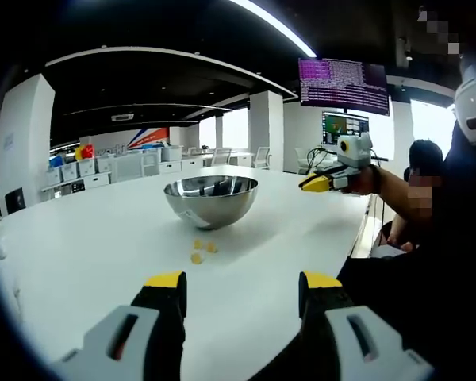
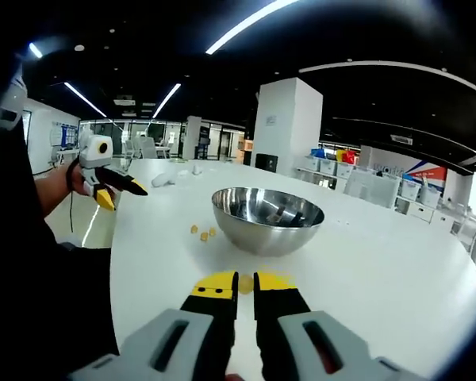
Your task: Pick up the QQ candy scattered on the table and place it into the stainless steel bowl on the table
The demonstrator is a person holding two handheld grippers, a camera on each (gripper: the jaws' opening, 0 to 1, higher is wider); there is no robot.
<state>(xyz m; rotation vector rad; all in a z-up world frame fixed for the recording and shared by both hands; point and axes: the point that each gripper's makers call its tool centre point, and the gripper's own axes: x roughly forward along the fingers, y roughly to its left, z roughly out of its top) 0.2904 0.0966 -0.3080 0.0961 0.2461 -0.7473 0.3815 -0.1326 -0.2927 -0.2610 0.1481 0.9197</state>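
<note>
A stainless steel bowl stands upright on the white table. A few yellow QQ candies lie loose on the table just beside the bowl. In the left gripper view, my left gripper is open above the table, short of the candies, with nothing between its jaws. My right gripper is shut on a single yellow QQ candy, in front of the bowl and short of its rim. Each gripper also appears in the other's view: right gripper, left gripper.
The long white table's edge runs along the person's side. A person's hand and dark sleeve hold the right gripper. Small white objects lie at the table's far end. Office desks, a pillar and wall screens stand behind.
</note>
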